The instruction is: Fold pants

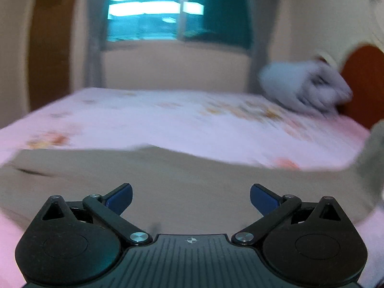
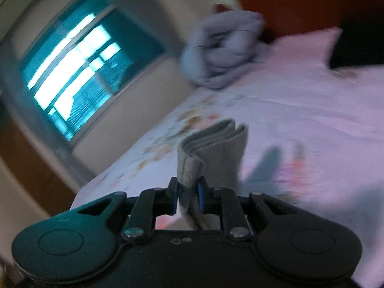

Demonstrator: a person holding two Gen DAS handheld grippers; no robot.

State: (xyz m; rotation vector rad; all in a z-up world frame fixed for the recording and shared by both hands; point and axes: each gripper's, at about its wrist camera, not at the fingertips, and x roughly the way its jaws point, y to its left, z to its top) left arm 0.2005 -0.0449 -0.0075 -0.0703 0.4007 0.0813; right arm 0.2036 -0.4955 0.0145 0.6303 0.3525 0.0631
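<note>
Beige pants [image 1: 168, 182] lie spread over the near part of a bed with a pink flowered sheet [image 1: 168, 120]. My left gripper [image 1: 191, 198] hovers over the cloth with its blue-padded fingers [image 1: 120, 195] wide apart and nothing between them. At the right edge of the left wrist view a strip of the pants [image 1: 374, 158] rises off the bed. In the right wrist view my right gripper [image 2: 188, 198] is shut on a bunched fold of the pants [image 2: 211, 148], held up above the sheet [image 2: 300, 120].
A rolled grey-blue blanket [image 1: 309, 88] [image 2: 223, 48] lies at the bed's far corner beside a reddish-brown headboard [image 1: 364, 84]. A window [image 1: 168, 9] is set in the wall behind the bed. A dark object [image 2: 360, 45] sits at the upper right on the bed.
</note>
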